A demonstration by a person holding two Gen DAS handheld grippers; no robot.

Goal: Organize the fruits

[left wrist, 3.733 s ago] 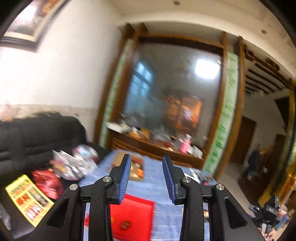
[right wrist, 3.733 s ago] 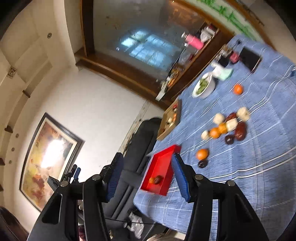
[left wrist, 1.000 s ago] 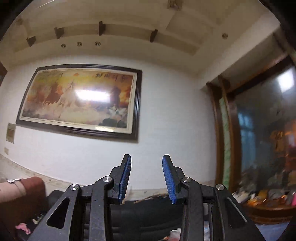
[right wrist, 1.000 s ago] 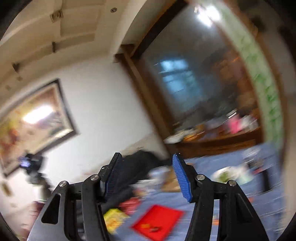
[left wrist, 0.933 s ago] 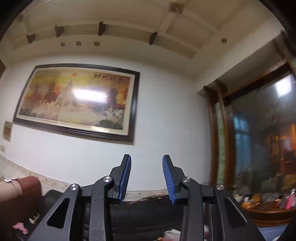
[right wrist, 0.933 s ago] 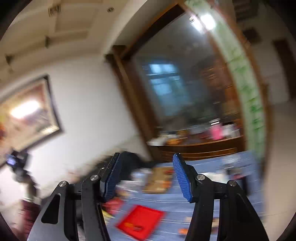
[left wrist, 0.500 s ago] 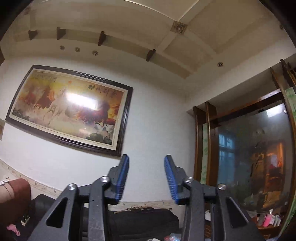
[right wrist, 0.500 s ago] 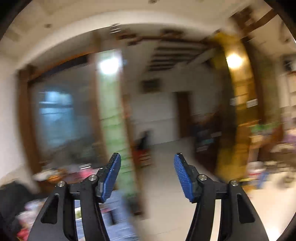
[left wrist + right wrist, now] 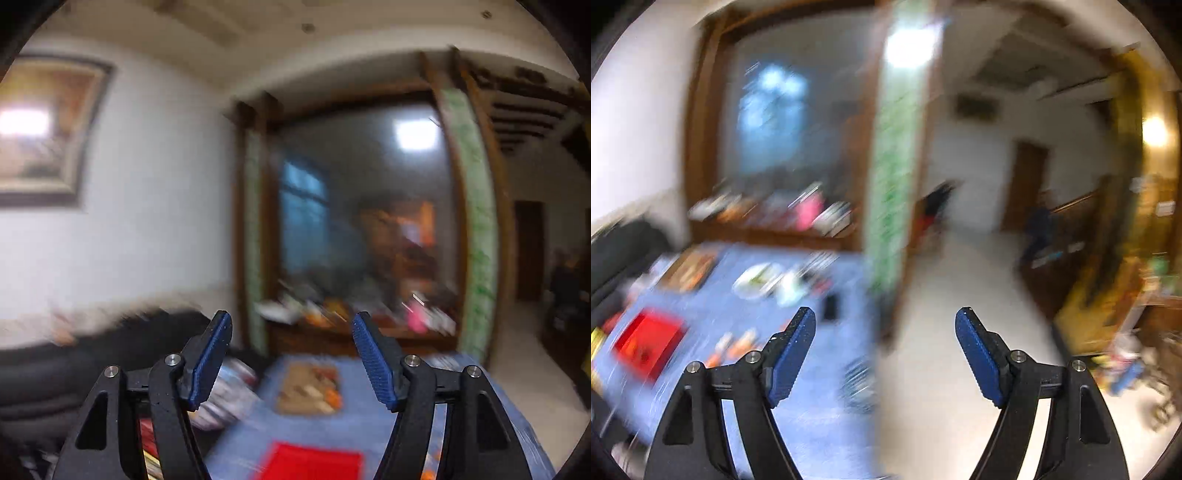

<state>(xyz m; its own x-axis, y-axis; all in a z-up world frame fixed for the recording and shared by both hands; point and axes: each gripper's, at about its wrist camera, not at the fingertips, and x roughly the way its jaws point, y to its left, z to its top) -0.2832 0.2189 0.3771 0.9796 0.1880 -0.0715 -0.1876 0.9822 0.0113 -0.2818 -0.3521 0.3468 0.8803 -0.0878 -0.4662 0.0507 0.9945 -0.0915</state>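
Both views are blurred by motion. My left gripper is open and empty, held above a table with a blue cloth. A red tray lies on the cloth just below it. My right gripper is open and empty, high above the table's right edge. In the right wrist view the red tray lies at the left, with a few small fruits blurred on the blue cloth to its right.
A wooden board with small items lies further back on the table. A white bowl and a dark phone lie near the far end. A black sofa stands at the left. A cluttered sideboard stands behind.
Both grippers have tipped down from the wall and ceiling towards the table. The jaws of both stand wider apart than before. The table and red tray have come back into view.
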